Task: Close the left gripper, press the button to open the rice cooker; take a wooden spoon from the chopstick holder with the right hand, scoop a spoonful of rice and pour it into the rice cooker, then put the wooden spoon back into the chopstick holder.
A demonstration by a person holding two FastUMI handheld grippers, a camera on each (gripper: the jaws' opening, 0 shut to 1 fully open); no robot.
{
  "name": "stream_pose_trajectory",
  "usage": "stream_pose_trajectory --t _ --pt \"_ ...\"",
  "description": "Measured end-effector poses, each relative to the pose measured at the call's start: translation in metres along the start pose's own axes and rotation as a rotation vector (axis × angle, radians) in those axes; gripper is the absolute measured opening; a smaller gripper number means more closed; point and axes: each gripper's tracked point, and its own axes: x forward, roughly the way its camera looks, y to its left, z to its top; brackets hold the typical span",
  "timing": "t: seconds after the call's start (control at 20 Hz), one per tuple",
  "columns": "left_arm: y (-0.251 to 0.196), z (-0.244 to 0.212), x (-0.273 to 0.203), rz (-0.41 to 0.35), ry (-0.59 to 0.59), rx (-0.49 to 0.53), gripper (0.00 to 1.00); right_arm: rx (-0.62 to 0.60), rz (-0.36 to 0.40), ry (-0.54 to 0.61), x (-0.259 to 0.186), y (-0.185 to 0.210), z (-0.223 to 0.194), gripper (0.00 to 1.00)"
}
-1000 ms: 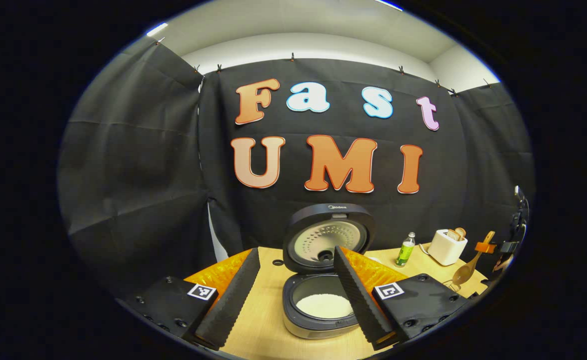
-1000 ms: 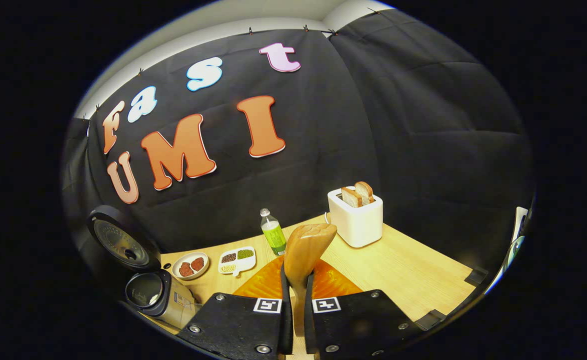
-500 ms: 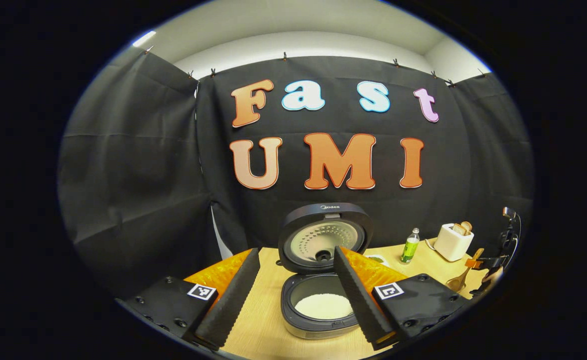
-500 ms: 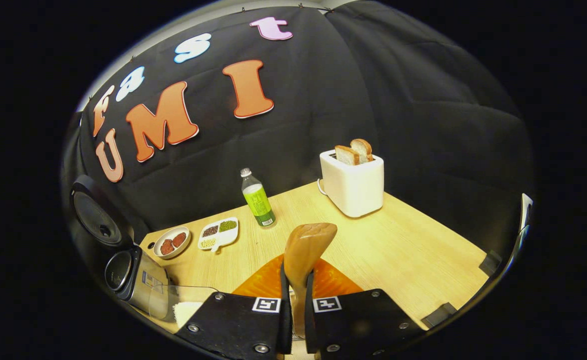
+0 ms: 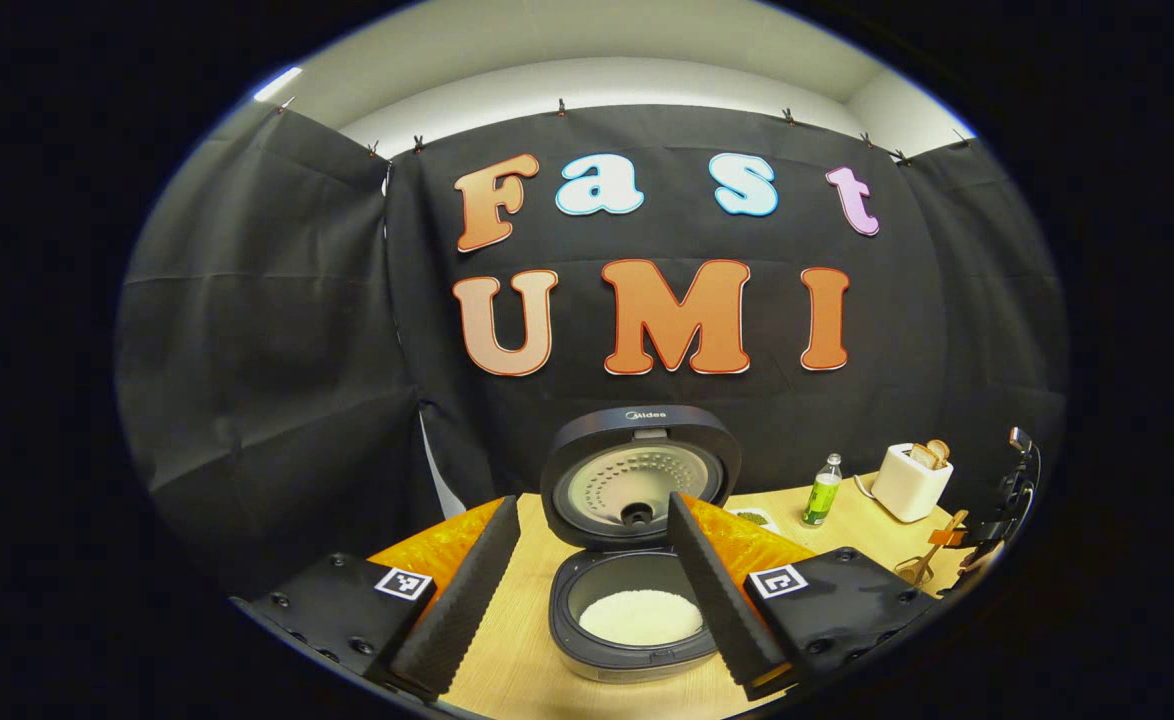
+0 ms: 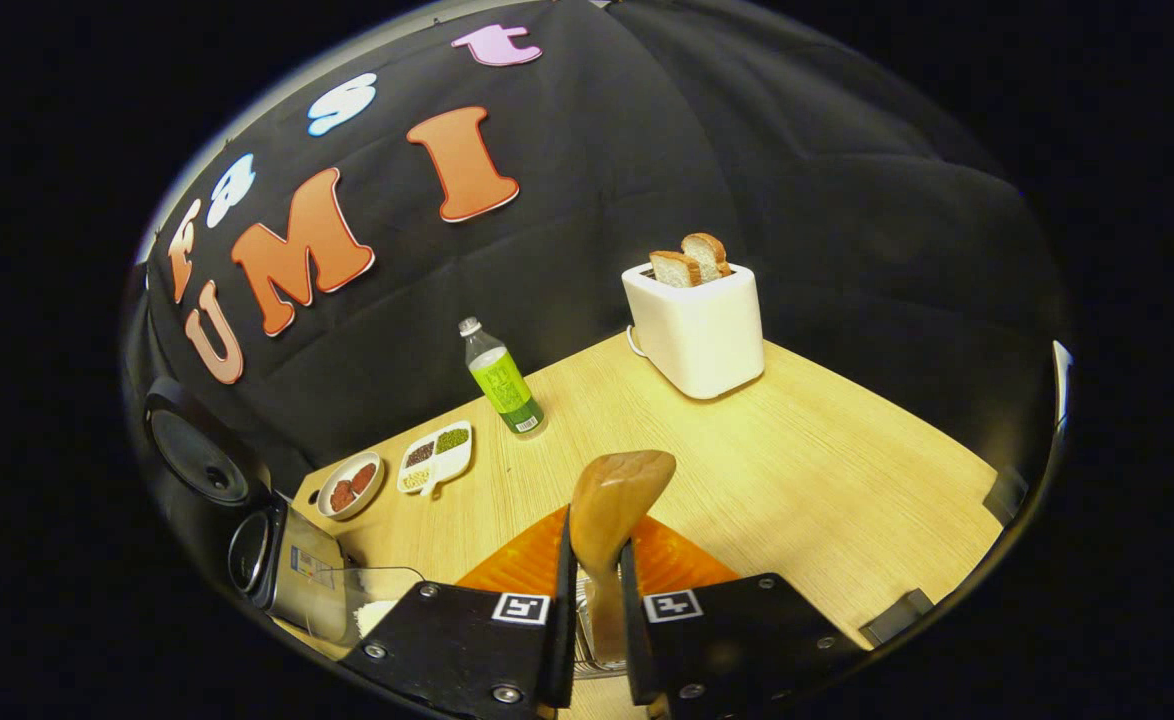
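Note:
The rice cooker (image 5: 637, 560) stands open with its lid upright and white rice in the pot. My left gripper (image 5: 587, 600) hangs open in front of it, one finger on each side of the pot, holding nothing. At the table's far right the right gripper (image 5: 982, 535) holds the wooden spoon (image 5: 935, 553) over a wire chopstick holder (image 5: 910, 572). In the right gripper view, the right gripper (image 6: 595, 600) is shut on the spoon (image 6: 612, 505), whose bowl sticks out forward. Metal wire of the holder (image 6: 587, 645) shows between the fingers. The cooker (image 6: 262, 545) sits at the left.
A clear container of rice (image 6: 372, 610) stands beside the cooker. A green bottle (image 6: 502, 380), a white toaster with bread (image 6: 692, 325), a small plate (image 6: 349, 485) and a divided dish (image 6: 437, 455) sit along the back of the wooden table (image 6: 827, 500).
The right gripper has come down toward the table with the spoon still in it. In the left gripper view the cooker has drifted slightly left; the left gripper stays open.

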Motion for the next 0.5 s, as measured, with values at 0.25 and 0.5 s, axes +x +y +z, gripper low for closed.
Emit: stream_pose_trajectory --t 0.25,0.5 --pt "-0.015 0.005 0.002 -0.007 -0.012 -0.015 0.96 -0.007 -0.026 0.0 -0.024 -0.016 0.034 0.62" --pt "-0.033 0.008 0.011 -0.017 -0.014 -0.031 0.97 -0.16 -0.04 -0.103 -0.062 -0.012 0.097 0.95"
